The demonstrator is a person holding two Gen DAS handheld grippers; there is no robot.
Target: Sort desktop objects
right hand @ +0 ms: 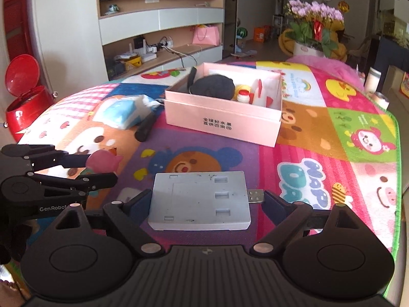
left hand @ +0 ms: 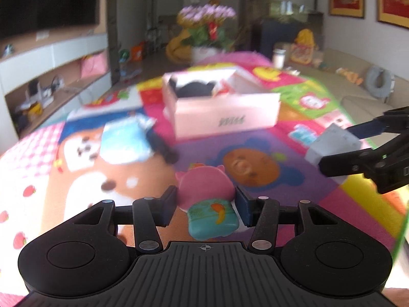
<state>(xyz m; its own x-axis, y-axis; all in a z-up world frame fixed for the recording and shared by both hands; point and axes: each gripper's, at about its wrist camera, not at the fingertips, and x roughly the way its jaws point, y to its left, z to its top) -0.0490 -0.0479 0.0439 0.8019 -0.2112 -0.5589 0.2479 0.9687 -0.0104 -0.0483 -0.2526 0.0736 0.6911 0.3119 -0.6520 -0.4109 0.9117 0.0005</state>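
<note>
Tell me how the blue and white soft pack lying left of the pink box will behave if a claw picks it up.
The soft pack looks like a crinkled plastic wrapper with a puffed, sagging shape, so it would probably squash and flop rather than stay stiff. It is likely light for its size. The glossy film may be slippery between pads. Lying flat on the mat, it seems unlikely to roll.

The pink toy figure [left hand: 204, 199] looks like smooth, slightly glossy plastic or vinyl, its teal base [left hand: 213, 217] shinier. The grey USB hub [right hand: 200, 200] is matt hard plastic, lightly scuffed and speckled, with a bare metal plug [right hand: 255, 195]. Both grippers, left [left hand: 207, 206] and right [right hand: 204, 202], are matt black plastic with ribbed housings and small bright metal pins. The pink box [right hand: 225, 120] reads as smooth matt cardboard. The printed mat [right hand: 306, 153] on the counter looks like short-pile cloth. The red bin [right hand: 24, 102] is glossy
</note>
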